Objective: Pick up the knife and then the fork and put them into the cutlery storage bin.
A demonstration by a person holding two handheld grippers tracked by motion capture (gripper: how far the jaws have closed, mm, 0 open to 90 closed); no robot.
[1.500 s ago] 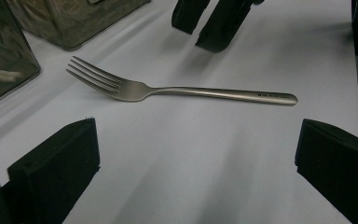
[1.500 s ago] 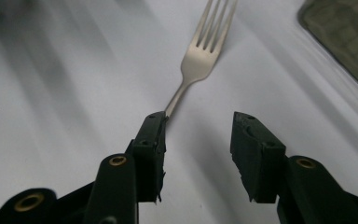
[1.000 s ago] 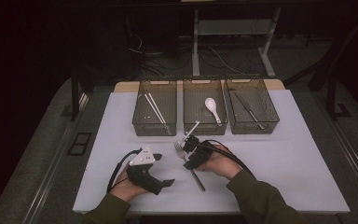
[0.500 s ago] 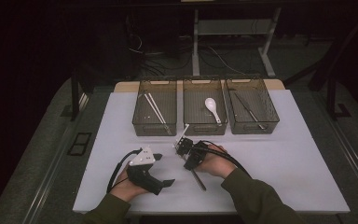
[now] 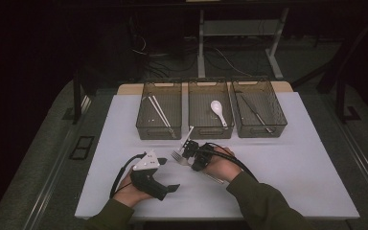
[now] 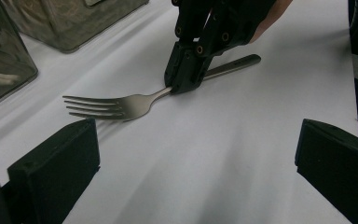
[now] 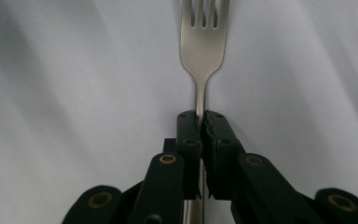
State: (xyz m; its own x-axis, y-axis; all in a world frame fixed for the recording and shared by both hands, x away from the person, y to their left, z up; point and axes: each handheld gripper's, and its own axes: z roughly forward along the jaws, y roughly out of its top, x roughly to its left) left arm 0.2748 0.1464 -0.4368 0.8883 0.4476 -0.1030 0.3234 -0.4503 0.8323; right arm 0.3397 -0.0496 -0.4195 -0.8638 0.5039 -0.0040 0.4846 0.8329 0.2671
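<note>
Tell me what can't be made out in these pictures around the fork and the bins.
- Silver metal fork: in the right gripper view its handle is hidden under the right claw, which has just been closing on its neck.
- Fork handle in the high view: mostly covered by the right hand.
- Dark utensil in the right-hand clear plastic bin: too small and dim in the high view to identify.
- Left claw: both fingers cut off by the frame's bottom edge.

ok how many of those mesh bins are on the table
3, in a row at the far side of the white table: left bin with chopsticks, middle bin with a white spoon, right bin with a dark utensil.
</note>
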